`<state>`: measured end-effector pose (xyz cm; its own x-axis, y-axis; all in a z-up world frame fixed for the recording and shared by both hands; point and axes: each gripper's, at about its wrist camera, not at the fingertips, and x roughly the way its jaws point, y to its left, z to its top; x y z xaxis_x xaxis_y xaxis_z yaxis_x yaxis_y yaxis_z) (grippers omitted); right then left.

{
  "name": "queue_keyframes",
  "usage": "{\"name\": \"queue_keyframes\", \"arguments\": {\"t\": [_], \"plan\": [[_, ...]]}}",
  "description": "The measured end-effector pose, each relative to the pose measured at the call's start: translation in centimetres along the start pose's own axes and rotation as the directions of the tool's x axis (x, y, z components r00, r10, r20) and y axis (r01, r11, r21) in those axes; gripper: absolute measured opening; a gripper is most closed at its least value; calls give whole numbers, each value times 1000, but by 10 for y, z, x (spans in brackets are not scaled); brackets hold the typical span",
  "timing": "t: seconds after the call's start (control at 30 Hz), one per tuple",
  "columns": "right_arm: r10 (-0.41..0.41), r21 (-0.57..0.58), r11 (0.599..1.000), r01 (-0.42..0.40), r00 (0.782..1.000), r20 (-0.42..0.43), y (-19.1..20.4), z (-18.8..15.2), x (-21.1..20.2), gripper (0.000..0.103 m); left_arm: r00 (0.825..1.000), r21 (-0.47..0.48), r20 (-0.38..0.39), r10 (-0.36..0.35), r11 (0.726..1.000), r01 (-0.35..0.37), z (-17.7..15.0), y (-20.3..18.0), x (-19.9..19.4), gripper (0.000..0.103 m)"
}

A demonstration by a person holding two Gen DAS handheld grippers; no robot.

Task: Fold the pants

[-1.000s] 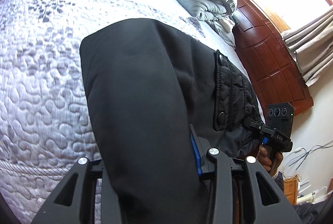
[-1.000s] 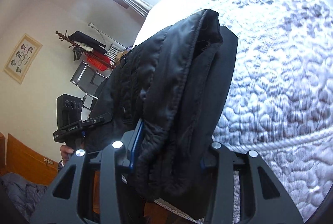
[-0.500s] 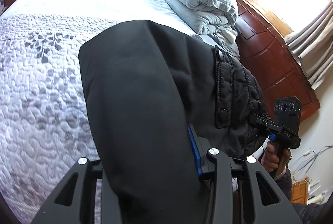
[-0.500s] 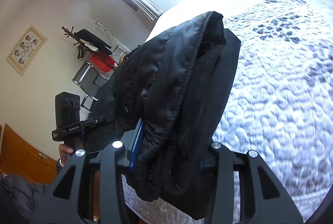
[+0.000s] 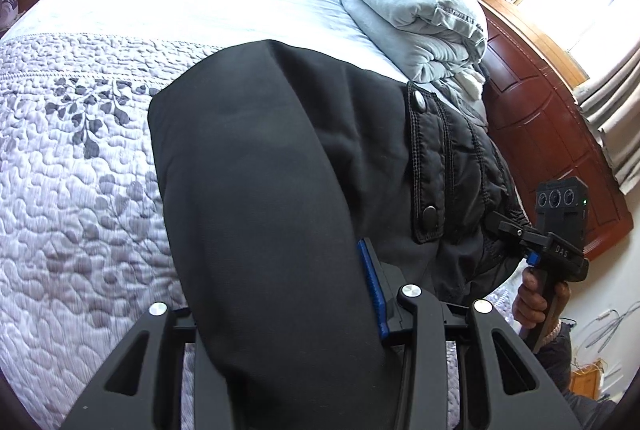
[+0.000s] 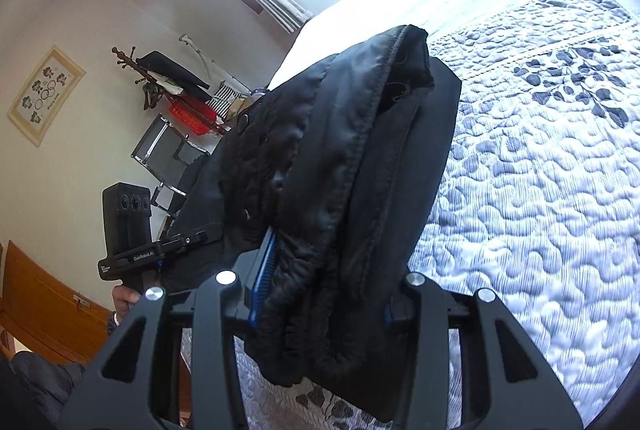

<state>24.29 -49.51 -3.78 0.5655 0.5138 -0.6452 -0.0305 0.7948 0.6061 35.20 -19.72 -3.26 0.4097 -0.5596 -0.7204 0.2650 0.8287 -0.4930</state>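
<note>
Black padded pants (image 5: 280,170) hang bunched between my two grippers above the quilted bed (image 5: 72,190). My left gripper (image 5: 288,310) is shut on a thick fold of the pants, which hides its fingertips. My right gripper (image 6: 324,294) is shut on the other bunched end of the pants (image 6: 340,170), which drapes over its jaws. The right gripper also shows in the left wrist view (image 5: 516,230), gripping the pants' quilted side. The left gripper shows in the right wrist view (image 6: 208,232) at the pants' left edge.
A folded grey duvet (image 5: 416,14) lies at the head of the bed by a dark wood headboard (image 5: 560,134). A coat stand (image 6: 160,78) and a chair (image 6: 168,150) stand by the wall. A wooden cabinet (image 6: 40,302) is at lower left.
Both grippers have risen and tilted with the pants still held. More of the bed's far end and the duvet has come into view.
</note>
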Motion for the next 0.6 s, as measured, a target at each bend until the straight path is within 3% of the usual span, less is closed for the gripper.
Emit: {"name": "queue_keyframes", "arguments": {"t": [0.6], "plan": [[3,55,998,0,999,-41,-11,17,30,41,999,-61,-35,-21,998,19,34,36,29,39]]}}
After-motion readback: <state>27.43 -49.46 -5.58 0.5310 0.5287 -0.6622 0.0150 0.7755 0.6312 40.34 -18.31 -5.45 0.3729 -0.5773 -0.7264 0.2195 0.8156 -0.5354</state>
